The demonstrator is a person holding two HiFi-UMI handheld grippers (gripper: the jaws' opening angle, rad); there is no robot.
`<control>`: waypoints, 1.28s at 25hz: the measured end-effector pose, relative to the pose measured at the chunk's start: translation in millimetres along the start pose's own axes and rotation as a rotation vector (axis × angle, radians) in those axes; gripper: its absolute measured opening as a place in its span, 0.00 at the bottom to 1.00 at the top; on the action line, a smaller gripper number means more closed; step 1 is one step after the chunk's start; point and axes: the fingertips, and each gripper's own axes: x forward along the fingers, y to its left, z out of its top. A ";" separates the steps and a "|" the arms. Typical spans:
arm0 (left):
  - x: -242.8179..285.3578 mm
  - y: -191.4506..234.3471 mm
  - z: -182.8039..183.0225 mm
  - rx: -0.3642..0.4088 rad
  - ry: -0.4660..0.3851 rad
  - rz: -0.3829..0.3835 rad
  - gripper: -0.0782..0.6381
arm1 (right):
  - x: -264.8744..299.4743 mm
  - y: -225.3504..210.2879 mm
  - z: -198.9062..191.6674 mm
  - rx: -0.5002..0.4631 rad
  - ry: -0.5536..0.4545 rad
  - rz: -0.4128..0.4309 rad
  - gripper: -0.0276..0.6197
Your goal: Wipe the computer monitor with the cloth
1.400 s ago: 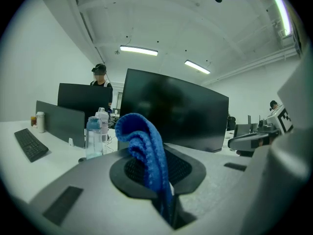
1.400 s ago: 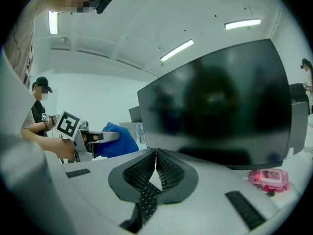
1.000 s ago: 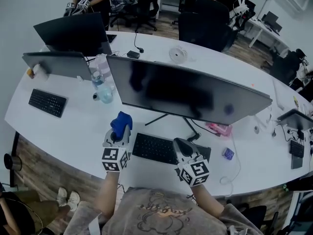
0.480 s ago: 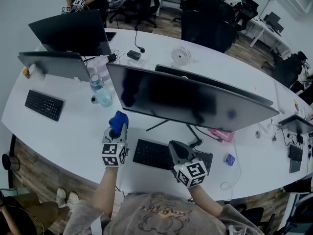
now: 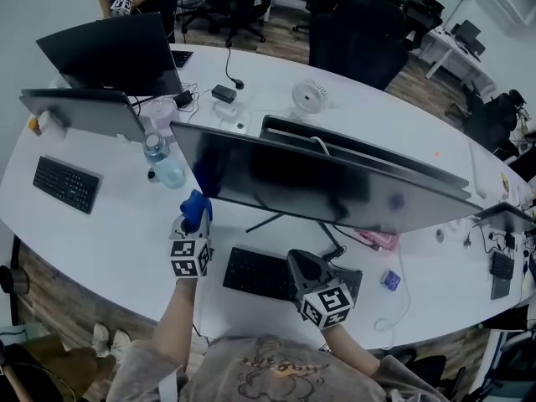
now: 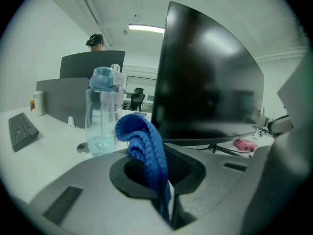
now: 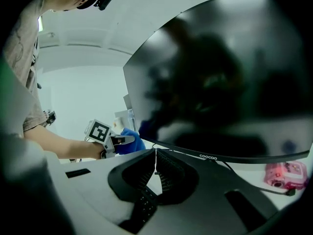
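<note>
Now pinching soft, limp cloth (image 6: 146, 146) by a fold in left tongs (image 6: 166, 202) (right tongs (image 7: 155, 166) pressed together, empty) beside monitor (image 5: 335, 178).

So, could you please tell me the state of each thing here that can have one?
Monitor, screen dark.
Cloth, bunched up, clamped.
Left gripper, shut on it.
Right gripper, shut, holding nothing.
Bottle, upright, cap on.
</note>
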 end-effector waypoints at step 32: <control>30.2 17.5 15.1 0.099 -0.035 -0.083 0.17 | 14.3 -4.2 -15.0 -0.004 0.059 -0.007 0.08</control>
